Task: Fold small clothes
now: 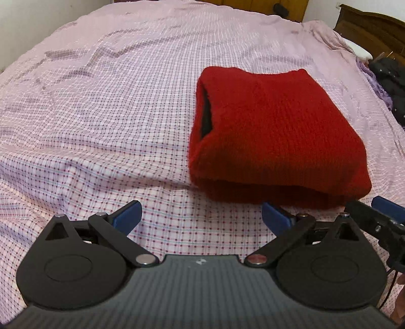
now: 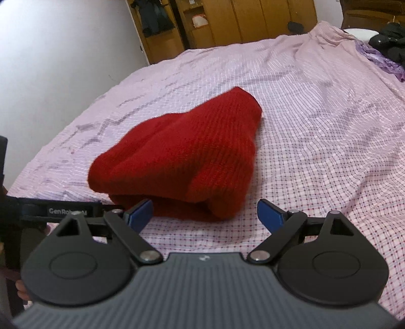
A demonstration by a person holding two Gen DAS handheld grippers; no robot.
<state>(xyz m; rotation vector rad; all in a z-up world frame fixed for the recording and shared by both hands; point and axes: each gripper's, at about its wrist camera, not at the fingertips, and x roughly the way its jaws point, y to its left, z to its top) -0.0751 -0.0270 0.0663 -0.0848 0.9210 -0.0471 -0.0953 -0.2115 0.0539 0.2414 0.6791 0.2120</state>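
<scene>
Hat [image 1: 276, 136], red knit and folded, lies on the checked pink sheet [image 1: 101, 114]. In the left wrist view a dark slit of lining shows at its left side, and the left gripper [image 1: 201, 215] sits just short of its near edge, jaws wide apart and holding nothing. The right gripper's blue fingertip [image 1: 388, 205] pokes in at the far right.

In the right wrist view the hat [image 2: 182, 162] shows only ribbed red knit. The right gripper [image 2: 205, 215] is spread wide and empty at the hat's near edge. A black strap [image 2: 58, 210] at left reads "Gen Rob…", the rest hidden. Wooden wardrobes [image 2: 227, 22] stand behind.
</scene>
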